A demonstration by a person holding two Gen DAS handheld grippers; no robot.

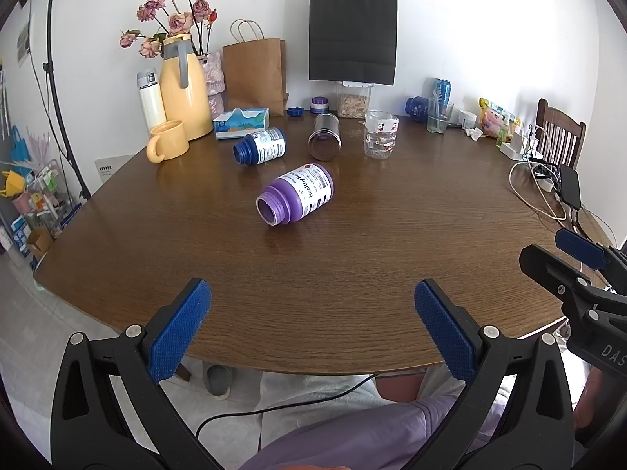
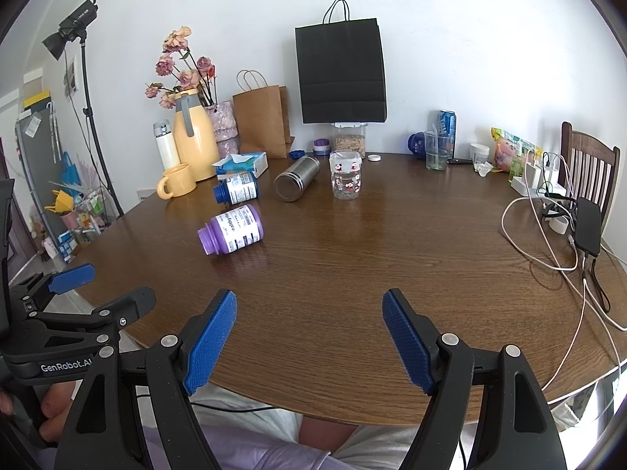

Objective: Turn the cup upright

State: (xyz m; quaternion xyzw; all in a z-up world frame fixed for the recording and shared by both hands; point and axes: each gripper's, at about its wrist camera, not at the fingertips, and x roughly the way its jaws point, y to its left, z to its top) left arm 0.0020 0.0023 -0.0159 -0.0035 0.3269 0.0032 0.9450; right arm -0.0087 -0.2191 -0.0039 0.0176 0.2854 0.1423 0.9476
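Steel cup (image 2: 296, 178) lies on its side upper centre, base toward camera, beyond both grippers, left (image 1: 312, 329) and right (image 2: 309, 338), each wide open and empty, neither clearly nearer.

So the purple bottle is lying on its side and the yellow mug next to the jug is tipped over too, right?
Not quite. The purple bottle is lying on its side, but the yellow mug next to the jug stands upright. The left wrist view shows it.
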